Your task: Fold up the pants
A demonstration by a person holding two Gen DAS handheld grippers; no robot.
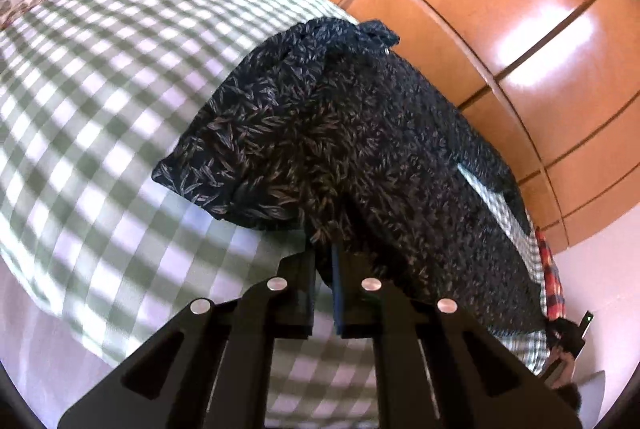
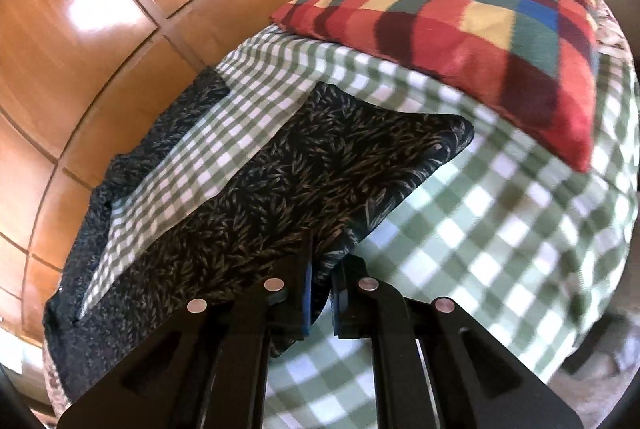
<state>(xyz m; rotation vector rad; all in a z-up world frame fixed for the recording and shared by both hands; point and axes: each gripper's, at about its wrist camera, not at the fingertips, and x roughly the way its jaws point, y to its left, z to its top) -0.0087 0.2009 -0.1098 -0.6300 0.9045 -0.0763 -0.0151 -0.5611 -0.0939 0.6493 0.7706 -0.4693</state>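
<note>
The pants (image 1: 340, 133), dark with a small leaf print, are spread on a bed covered by a green and white checked sheet (image 1: 80, 109). In the left wrist view, the left gripper (image 1: 323, 261) is seen at the lower middle of the frame, with its jaws pressed together on an edge of the cloth; the pants are stretched from there toward the upper middle. In the right wrist view, the right gripper (image 2: 322, 269) is likewise pinched on the cloth at the lower middle, and the pants (image 2: 280, 189) are extended up and to the left. A checked pillow (image 2: 480, 21) is seen at the upper right, apart from the pants. Wooden cabinet doors (image 2: 80, 29) are seen behind the bed.
</note>
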